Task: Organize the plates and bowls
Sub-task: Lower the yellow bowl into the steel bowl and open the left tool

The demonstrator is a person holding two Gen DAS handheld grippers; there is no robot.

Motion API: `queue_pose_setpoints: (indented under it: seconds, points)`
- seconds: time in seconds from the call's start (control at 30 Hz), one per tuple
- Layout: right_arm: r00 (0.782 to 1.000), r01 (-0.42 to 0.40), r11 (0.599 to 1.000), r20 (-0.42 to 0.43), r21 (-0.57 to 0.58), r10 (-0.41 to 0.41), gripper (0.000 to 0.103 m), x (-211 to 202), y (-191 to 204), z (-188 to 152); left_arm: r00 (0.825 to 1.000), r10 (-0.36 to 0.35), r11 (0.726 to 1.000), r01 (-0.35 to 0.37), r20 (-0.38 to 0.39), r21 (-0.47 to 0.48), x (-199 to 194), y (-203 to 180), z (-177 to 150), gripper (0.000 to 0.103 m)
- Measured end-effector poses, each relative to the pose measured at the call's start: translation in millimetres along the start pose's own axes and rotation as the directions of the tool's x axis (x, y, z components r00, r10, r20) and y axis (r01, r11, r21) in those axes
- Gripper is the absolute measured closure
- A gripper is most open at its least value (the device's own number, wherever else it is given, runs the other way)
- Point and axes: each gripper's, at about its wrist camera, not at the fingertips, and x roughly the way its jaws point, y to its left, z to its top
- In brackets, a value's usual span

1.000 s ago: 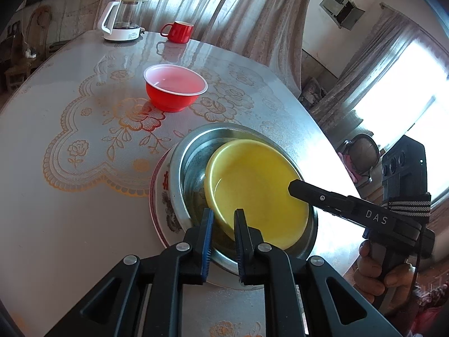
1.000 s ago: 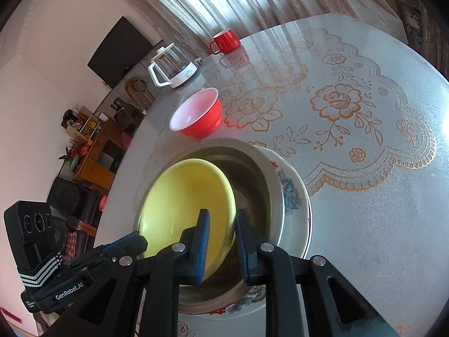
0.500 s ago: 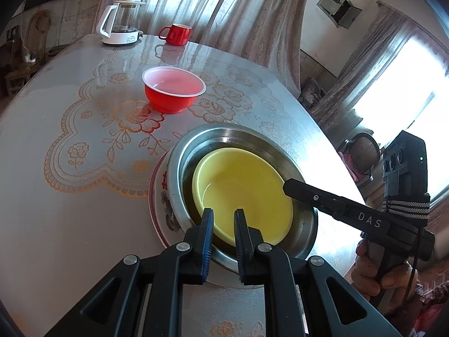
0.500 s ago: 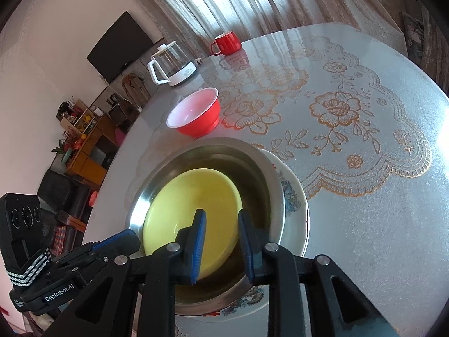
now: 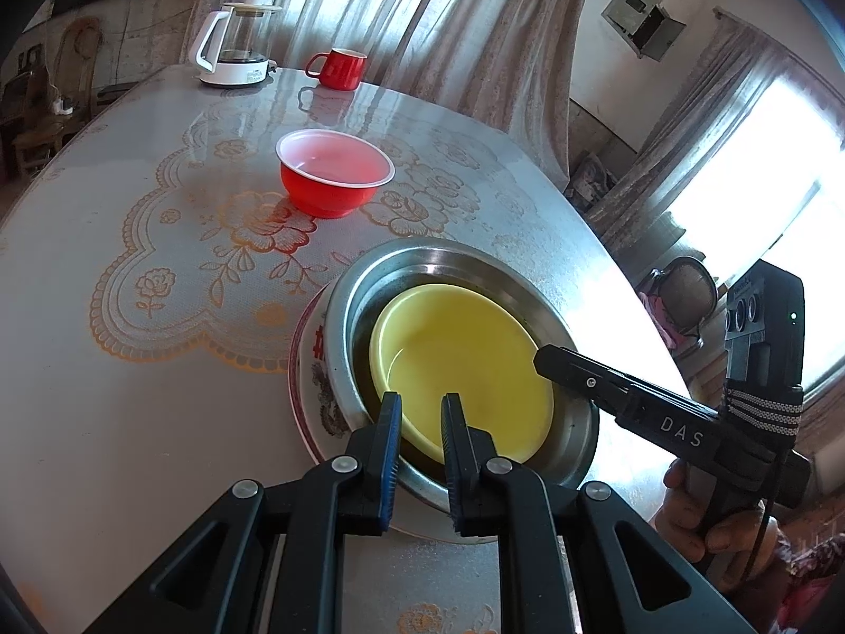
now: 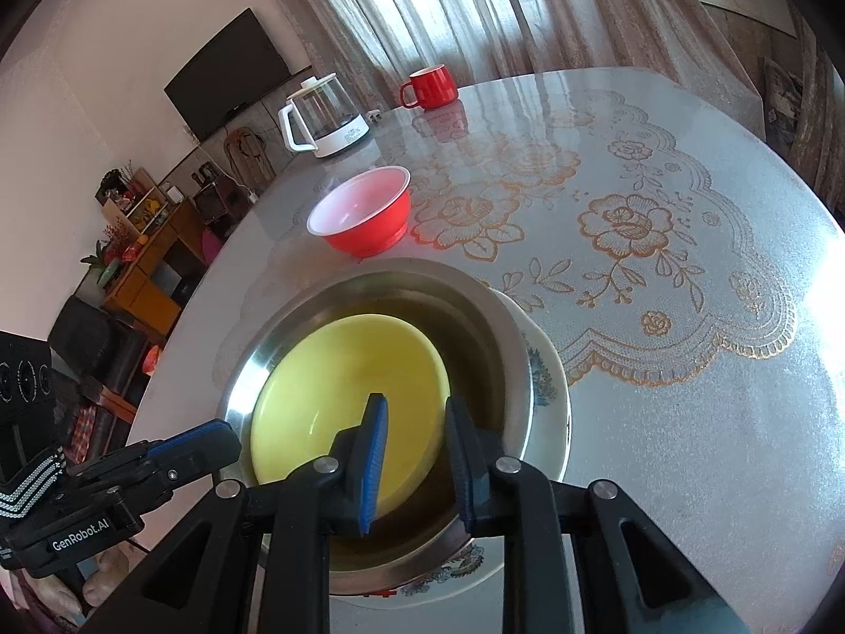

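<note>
Jaws of left gripper [image 5: 420, 415] narrow, grip on yellow plate [image 5: 465, 370] unclear

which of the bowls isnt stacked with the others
The red bowl: it stands alone on the table, while the yellow bowl sits nested inside the steel bowl.

a yellow bowl [image 5: 465, 370] sits in a silver steel bowl [image 5: 575, 433], centre of the frame, on a white plate [image 5: 311, 370] with a red rim and dark floral print. upper centre, a red bowl [image 5: 332, 195] is white inside. a red mug [image 5: 340, 68] stands at the top. the grey table cover [image 5: 158, 264] bears orange roses and lace scallops.
</note>
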Motion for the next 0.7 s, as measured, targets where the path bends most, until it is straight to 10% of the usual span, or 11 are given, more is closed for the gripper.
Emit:
queue_pose_setpoints:
  seconds: [0.7]
  points:
    - [0.998,0.050,0.998,0.024,-0.033,-0.049,0.081,-2,2,0,0.999,0.035,0.999,-0.034,0.042,-0.032,-12,12,3,0.087]
